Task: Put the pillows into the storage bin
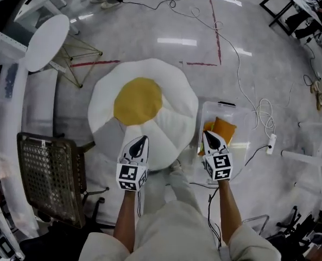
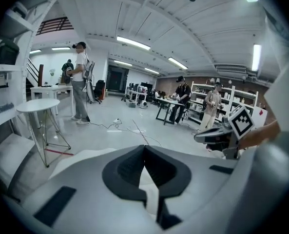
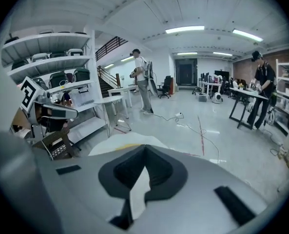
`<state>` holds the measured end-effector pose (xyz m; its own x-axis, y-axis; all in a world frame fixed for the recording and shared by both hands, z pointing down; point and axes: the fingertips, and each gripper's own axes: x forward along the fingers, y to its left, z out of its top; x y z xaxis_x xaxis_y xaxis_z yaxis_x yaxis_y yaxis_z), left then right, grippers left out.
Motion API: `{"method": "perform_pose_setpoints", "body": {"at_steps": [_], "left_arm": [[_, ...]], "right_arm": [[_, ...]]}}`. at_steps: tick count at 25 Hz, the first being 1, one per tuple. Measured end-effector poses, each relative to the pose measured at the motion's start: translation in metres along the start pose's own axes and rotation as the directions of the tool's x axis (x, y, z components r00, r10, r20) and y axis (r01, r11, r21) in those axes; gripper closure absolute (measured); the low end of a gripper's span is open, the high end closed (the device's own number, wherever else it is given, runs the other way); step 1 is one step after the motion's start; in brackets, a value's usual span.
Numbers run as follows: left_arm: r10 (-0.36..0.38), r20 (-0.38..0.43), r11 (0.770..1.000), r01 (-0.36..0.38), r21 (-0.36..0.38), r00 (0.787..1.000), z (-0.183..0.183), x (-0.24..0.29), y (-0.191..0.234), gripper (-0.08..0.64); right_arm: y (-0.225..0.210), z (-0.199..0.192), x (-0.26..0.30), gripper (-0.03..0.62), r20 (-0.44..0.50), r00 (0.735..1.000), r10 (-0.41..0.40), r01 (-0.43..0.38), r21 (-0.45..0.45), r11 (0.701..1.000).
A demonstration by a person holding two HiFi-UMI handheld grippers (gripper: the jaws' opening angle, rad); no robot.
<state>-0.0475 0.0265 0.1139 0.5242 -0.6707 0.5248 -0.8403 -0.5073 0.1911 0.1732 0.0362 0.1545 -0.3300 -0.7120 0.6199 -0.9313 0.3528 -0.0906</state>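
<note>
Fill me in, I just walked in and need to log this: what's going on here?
A person holds a gripper in each hand. The left gripper and the right gripper are both shut on white fabric at the near edge of the big fried-egg pillow. Beside it, the clear storage bin already holds an orange pillow.

the head view looks steeply down from above onto the floor (image 1: 247, 69), with the egg pillow (image 1: 144, 113) mid-frame and the left gripper (image 1: 144, 139) and right gripper (image 1: 206, 134) near the bottom edge. the left gripper view sits close behind its own jaws, facing low and almost level across the hall, with the right gripper at its right edge. the right gripper view faces likewise, with the left gripper at its left edge. all three share the pillow's white rim and the red floor line (image 1: 218, 31).
</note>
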Motion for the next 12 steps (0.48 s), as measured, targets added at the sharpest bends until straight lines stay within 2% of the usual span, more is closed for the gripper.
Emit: {"method": "perform_pose_setpoints", "body": {"at_steps": [6, 12], "left_arm": [[0.042, 0.052, 0.998, -0.04, -0.044, 0.998, 0.049, -0.047, 0.019, 0.548], [0.071, 0.074, 0.997, -0.069, -0.03, 0.995, 0.092, -0.092, 0.022, 0.548]], "right_arm": [[0.029, 0.074, -0.025, 0.594, 0.069, 0.997, 0.034, -0.03, -0.053, 0.998], [0.039, 0.134, -0.055, 0.594, 0.138, 0.99, 0.042, -0.032, -0.075, 0.997]]}}
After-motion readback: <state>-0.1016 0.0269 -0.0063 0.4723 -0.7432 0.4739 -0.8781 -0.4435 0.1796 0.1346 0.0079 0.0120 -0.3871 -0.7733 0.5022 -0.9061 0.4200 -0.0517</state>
